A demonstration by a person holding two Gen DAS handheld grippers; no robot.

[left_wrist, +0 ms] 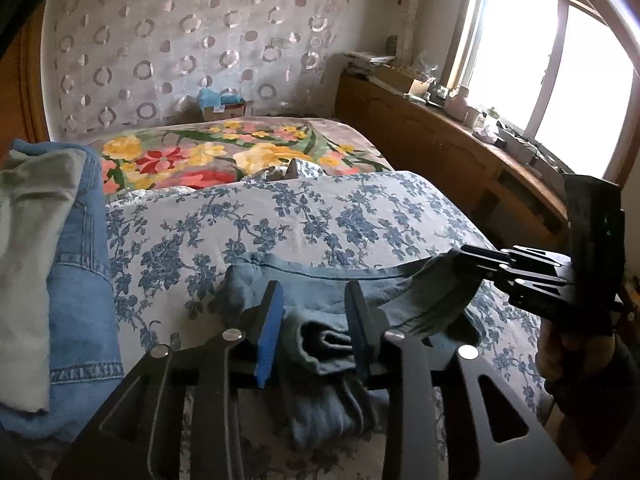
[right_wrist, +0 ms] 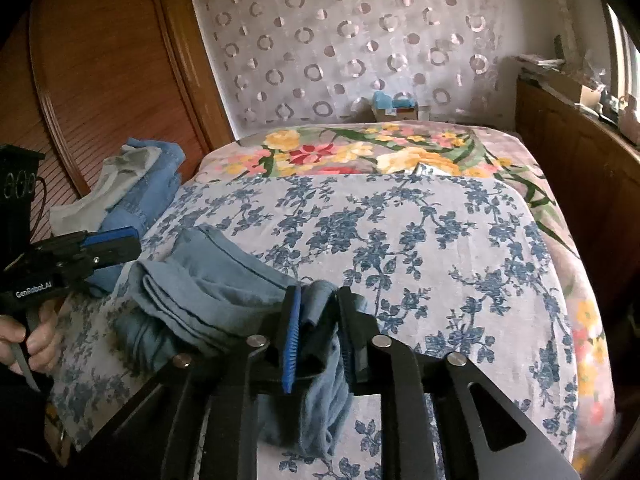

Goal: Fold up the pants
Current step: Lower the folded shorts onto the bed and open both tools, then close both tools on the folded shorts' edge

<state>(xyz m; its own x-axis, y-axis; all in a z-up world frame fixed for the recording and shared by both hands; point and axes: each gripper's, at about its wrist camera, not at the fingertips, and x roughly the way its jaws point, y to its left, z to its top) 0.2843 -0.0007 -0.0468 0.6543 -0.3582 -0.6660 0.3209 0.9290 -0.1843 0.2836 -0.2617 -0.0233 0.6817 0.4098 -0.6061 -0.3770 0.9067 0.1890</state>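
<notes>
Two grippers work one pair of pale blue pants on a bed, each at one end of the folded bundle.

Left wrist view: the left gripper (left_wrist: 314,320) stands partly parted, jaws astride a rolled fold of the pants (left_wrist: 320,296). Cloth lies between the pads, but a gap shows on either side, so they look to have let go rather than to be pinching. The pants lie across the blue-flowered sheet (left_wrist: 280,220), folded edge away from the camera. The right gripper (left_wrist: 464,254) comes in from the right, its tip at the far corner of the bundle; its jaws cannot be told from here. Stacked denim with a grey-green garment (left_wrist: 36,240) on top sits at the left, likely finished pieces set aside.

Right wrist view: the right gripper (right_wrist: 316,320) is narrowly parted, with a bunched end of cloth standing between the pads, loose or lightly caught. The pants (right_wrist: 208,280) lie folded in layers leftward toward the left gripper (right_wrist: 116,246). The multicoloured floral blanket (right_wrist: 380,152) beyond is clear of the work. Judgement: fold laid, both ends being let go.
</notes>
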